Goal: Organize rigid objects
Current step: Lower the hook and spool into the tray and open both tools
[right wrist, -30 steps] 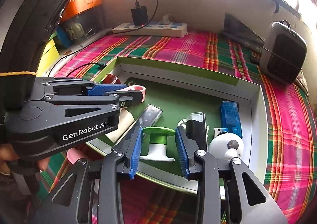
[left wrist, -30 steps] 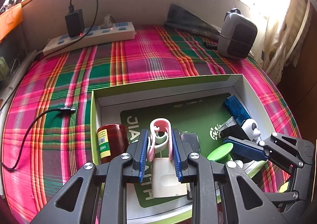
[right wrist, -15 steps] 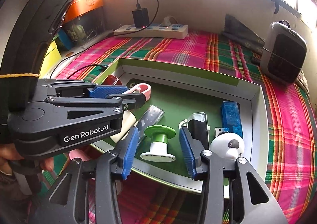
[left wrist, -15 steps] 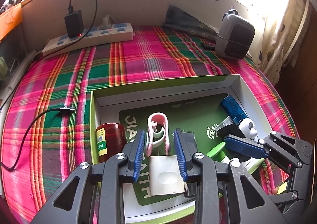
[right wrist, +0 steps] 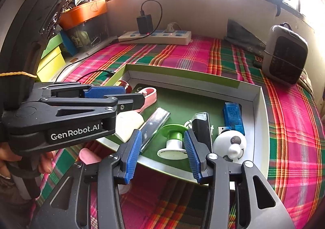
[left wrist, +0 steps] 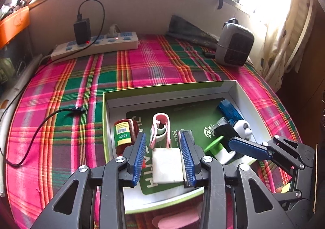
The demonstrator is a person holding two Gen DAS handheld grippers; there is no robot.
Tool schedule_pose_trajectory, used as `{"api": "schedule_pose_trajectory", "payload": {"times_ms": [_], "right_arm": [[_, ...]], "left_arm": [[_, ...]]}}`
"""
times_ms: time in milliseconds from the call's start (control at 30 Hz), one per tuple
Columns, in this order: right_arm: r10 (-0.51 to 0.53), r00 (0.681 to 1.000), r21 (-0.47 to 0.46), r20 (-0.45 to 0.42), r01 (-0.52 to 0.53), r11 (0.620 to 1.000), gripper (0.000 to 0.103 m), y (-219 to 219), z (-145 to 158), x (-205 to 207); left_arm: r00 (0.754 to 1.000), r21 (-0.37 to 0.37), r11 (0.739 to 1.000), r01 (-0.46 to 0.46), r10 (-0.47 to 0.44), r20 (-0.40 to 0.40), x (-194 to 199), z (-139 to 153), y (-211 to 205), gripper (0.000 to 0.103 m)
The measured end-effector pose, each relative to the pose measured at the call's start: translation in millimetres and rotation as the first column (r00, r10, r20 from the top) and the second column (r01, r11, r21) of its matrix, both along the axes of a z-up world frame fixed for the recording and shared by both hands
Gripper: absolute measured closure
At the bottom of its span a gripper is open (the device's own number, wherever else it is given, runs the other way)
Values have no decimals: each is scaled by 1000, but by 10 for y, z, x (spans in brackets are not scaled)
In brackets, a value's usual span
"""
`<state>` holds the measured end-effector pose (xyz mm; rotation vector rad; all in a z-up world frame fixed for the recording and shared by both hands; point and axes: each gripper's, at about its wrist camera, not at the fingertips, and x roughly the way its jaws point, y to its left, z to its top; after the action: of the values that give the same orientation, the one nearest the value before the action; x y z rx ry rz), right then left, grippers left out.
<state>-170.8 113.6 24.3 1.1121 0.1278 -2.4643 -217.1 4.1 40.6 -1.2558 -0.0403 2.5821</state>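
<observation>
A shallow white box with a green rim [left wrist: 168, 95] [right wrist: 182, 81] lies on the plaid cloth. It holds a red jar [left wrist: 122, 133], a pink clip [left wrist: 160, 127], a white square block [left wrist: 166, 165], a silver bar [right wrist: 155, 123], a green-topped white spool [right wrist: 172, 139], a black case [right wrist: 201, 127], a blue stick [right wrist: 233, 117] and a panda figure [right wrist: 231, 143]. My left gripper [left wrist: 163, 158] hovers over the block and clip, its jaws opening and touching neither. My right gripper [right wrist: 162, 154] stands open around the spool, pads clear of it.
A power strip [left wrist: 95, 46] with a black adapter sits at the back wall. A grey heater [left wrist: 233, 46] stands at the back right. A black cable [left wrist: 50, 115] trails left of the box. A pink object [left wrist: 174, 220] lies below the box's near edge. A hand [right wrist: 46, 160] holds the left gripper.
The left jaws have let go of the pink clip, spread and drawn back slightly. The right jaws have widened around the green spool, which stays in the box.
</observation>
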Motion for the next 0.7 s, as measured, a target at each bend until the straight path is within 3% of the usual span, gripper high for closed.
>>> {"api": "schedule_pose_trajectory", "payload": {"times_ms": [700], "right_arm": [[4, 1000, -49, -27, -5, 999, 58, 58, 107, 470]], "left_arm": [[996, 15, 999, -45, 46, -77, 734, 144, -283, 64]]}}
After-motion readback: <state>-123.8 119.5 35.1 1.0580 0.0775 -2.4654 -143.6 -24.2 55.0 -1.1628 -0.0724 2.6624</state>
